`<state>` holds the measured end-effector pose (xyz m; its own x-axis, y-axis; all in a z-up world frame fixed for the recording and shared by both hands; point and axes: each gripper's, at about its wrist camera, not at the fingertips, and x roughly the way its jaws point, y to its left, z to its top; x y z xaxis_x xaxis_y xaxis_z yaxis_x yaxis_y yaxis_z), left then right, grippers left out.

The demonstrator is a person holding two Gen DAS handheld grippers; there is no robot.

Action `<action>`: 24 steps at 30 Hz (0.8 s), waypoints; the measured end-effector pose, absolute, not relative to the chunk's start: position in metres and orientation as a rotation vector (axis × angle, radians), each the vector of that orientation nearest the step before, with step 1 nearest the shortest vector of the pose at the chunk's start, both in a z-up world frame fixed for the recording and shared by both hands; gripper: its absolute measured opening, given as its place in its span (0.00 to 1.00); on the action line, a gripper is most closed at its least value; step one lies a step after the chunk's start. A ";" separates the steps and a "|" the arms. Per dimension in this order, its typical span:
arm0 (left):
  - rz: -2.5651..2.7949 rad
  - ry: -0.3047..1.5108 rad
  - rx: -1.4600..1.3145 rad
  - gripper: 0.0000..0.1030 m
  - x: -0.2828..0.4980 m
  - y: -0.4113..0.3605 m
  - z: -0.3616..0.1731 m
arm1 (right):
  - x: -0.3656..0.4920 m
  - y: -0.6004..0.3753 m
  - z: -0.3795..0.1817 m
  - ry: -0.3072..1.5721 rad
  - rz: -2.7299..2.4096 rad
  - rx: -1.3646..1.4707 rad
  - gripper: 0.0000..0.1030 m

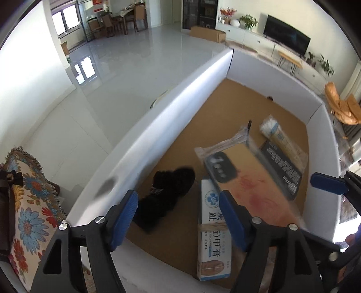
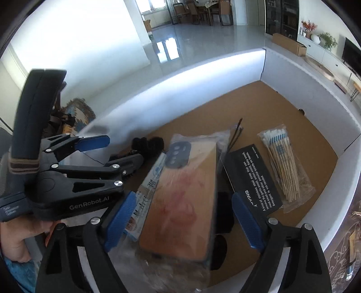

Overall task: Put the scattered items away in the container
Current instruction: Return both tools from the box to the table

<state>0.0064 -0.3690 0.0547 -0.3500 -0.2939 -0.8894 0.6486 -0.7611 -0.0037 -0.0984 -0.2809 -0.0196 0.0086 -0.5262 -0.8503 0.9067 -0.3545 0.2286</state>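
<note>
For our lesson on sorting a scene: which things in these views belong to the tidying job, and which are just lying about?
Job:
white container
phone case in plastic
ointment box
cotton swabs
black card
black fluffy item

Lying about:
patterned cushion
television
cardboard box

Bagged phone case (image 1: 243,178) lies blurred inside the white box (image 1: 171,117).

Daylight pours in from the far windows (image 1: 65,19) and bounces hard off the glossy floor (image 1: 126,65), blowing out the left wall in both views. The container (image 1: 180,90) rim glares white too. The phone case (image 2: 180,202) in its bag is smeared with motion blur. Heavy fisheye bending and black vignette at the corners.
</note>
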 end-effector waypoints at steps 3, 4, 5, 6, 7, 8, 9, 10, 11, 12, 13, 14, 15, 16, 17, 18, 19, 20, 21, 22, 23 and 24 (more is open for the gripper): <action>-2.162 0.491 1.233 0.72 0.016 -0.359 0.074 | -0.110 -0.247 0.011 0.383 -1.662 1.057 0.91; -2.177 0.485 1.215 0.73 0.022 -0.354 0.083 | -0.113 -0.236 0.018 0.360 -1.676 1.039 0.93; -2.194 0.476 1.198 0.74 0.025 -0.345 0.090 | -0.115 -0.220 0.026 0.335 -1.695 1.018 0.94; -2.218 0.469 1.182 0.76 0.024 -0.335 0.098 | -0.120 -0.198 0.031 0.309 -1.726 0.994 0.99; -2.251 0.461 1.167 0.77 0.024 -0.321 0.106 | -0.124 -0.181 0.032 0.293 -1.753 0.981 1.00; -2.288 0.451 1.156 0.77 0.023 -0.305 0.112 | -0.128 -0.160 0.031 0.276 -1.784 0.973 1.00; -2.320 0.442 1.152 0.77 0.021 -0.291 0.117 | -0.132 -0.137 0.027 0.266 -1.818 0.972 1.00; -2.373 0.426 1.154 0.77 0.018 -0.269 0.123 | -0.138 -0.106 0.017 0.265 -1.870 0.980 1.00; -2.411 0.412 1.155 0.77 0.012 -0.253 0.125 | -0.137 -0.083 0.011 0.270 -1.907 0.984 1.00; -2.462 0.390 1.155 0.77 0.008 -0.232 0.130 | -0.140 -0.056 0.001 0.284 -1.955 0.994 1.00; -2.509 0.368 1.157 0.78 0.006 -0.210 0.134 | -0.143 -0.028 -0.014 0.314 -2.012 1.010 1.00; -2.553 0.351 1.160 0.79 0.001 -0.190 0.136 | -0.149 -0.003 -0.030 0.342 -2.062 1.028 1.00; -2.603 0.334 1.163 0.85 -0.002 -0.167 0.139 | -0.150 0.023 -0.043 0.368 -2.108 1.052 1.00; -2.651 0.317 1.164 0.93 -0.004 -0.142 0.138 | -0.153 0.051 -0.059 0.389 -2.150 1.089 1.00; -2.689 0.304 1.164 0.97 -0.007 -0.122 0.136 | -0.154 0.077 -0.070 0.398 -2.188 1.124 1.00; -2.738 0.295 1.171 1.00 -0.009 -0.097 0.131 | -0.154 0.108 -0.083 0.394 -2.231 1.164 1.00; -2.782 0.290 1.191 1.00 -0.012 -0.076 0.123 | -0.154 0.130 -0.092 0.381 -2.261 1.192 1.00; -2.812 0.282 1.229 1.00 -0.017 -0.057 0.112 | -0.153 0.155 -0.098 0.362 -2.294 1.219 1.00; -2.832 0.267 1.287 1.00 -0.024 -0.037 0.098 | -0.151 0.174 -0.103 0.344 -2.323 1.241 1.00; -2.834 0.245 1.349 1.00 -0.031 -0.020 0.081 | -0.150 0.194 -0.108 0.323 -2.356 1.262 1.00; -2.826 0.224 1.394 1.00 -0.038 -0.007 0.066 | -0.145 0.203 -0.106 0.314 -2.374 1.268 1.00; -2.813 0.210 1.434 1.00 -0.046 0.004 0.049 | -0.142 0.213 -0.106 0.306 -2.389 1.271 1.00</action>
<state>-0.0464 0.0038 0.0486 -0.5888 0.0804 -0.8042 0.0398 -0.9910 -0.1282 -0.1421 0.2129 -0.1062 -0.4968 -0.2557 -0.8293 0.4565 -0.8897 0.0008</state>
